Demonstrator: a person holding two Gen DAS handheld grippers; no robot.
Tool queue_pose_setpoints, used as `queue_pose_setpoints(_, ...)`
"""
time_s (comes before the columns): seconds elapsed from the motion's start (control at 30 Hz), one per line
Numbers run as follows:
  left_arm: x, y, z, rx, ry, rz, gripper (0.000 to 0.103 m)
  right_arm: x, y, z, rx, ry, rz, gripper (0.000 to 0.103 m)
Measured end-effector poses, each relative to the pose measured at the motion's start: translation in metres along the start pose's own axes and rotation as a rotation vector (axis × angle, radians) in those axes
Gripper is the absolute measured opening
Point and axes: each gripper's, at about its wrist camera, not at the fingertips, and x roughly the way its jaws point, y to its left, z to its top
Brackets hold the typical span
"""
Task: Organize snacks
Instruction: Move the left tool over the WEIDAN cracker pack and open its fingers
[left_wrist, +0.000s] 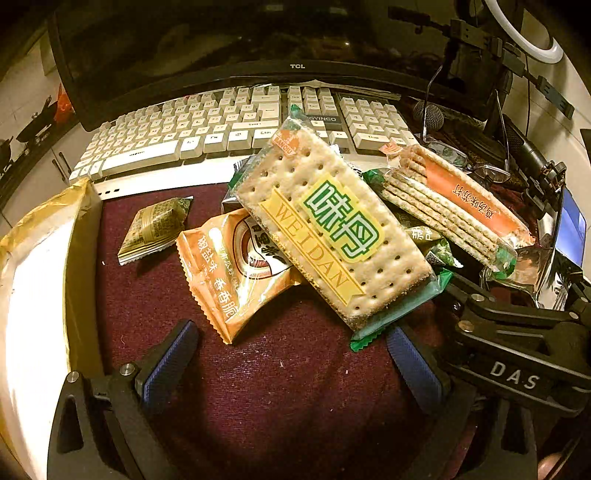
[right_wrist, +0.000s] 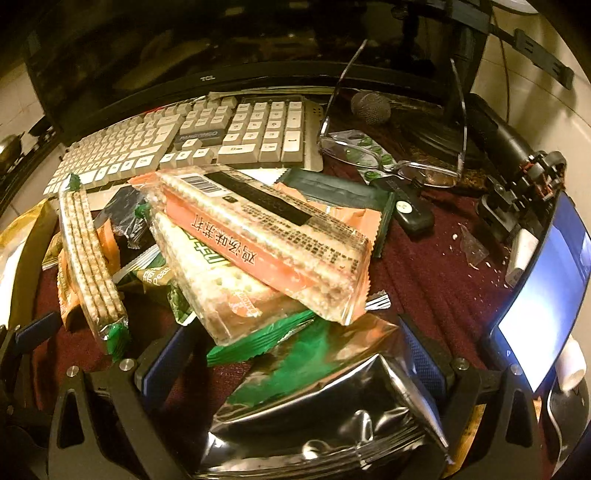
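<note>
Left tool (left_wrist: 291, 354) spread empty over maroon cloth (left_wrist: 258, 387), right tool (right_wrist: 295, 354) released around silver packet (right_wrist: 332, 417), keyboard (left_wrist: 236, 125) behind.

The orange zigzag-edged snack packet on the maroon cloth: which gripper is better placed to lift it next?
Left. The left gripper is open just before the orange zigzag-edged snack packet; a silver foil bag fills the right gripper.

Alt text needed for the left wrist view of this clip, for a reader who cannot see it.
An open left gripper hovers over a maroon cloth, facing a pile of snack packets topped by a clear-wrapped WEIDAN cracker pack lying on an orange packet. A white keyboard and TCL monitor sit behind; the right gripper's black body enters from the right.
</note>
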Motion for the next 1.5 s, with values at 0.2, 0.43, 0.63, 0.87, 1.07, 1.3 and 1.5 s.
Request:
queue_pose_setpoints(0.2, 0.0, -0.001, -0.002, 0.0, 0.0, 0.0, 0.102, -0.008, -0.004, -0.01, -0.021, 0.033, 0.119, 0.103)
queue_pose_setpoints(0.43, 0.001, -0.001, -0.002, -0.001, 0.0, 0.0, 0.102, -0.047, -0.007, -0.027, -0.08, -0.009, 0.22, 0.103)
queue_pose_setpoints(0.63, 0.001, -0.001, -0.001, -0.001, 0.0, 0.0, 0.102, -0.085, -0.011, -0.022, -0.168, -0.128, 0.294, 0.103)
queue_pose_setpoints(0.87, -0.007, 0.004, 0.001, 0.017, 0.032, -0.048, 0.102, -0.091, -0.031, 0.013, -0.136, -0.193, 0.354, 0.103)
queue_pose_setpoints(1.07, -0.039, 0.026, -0.003, -0.022, -0.005, -0.134, 0.099, -0.043, -0.043, 0.052, -0.045, -0.043, 0.441, 0.102)
queue_pose_setpoints(1.3, -0.049, 0.047, 0.002, -0.062, -0.019, -0.169, 0.084, 0.007, -0.034, 0.06, -0.014, 0.07, 0.454, 0.102)
queue_pose_setpoints(1.5, -0.048, 0.047, 0.003, -0.052, -0.021, -0.189, 0.083, -0.001, -0.022, 0.047, -0.069, 0.099, 0.455, 0.074)
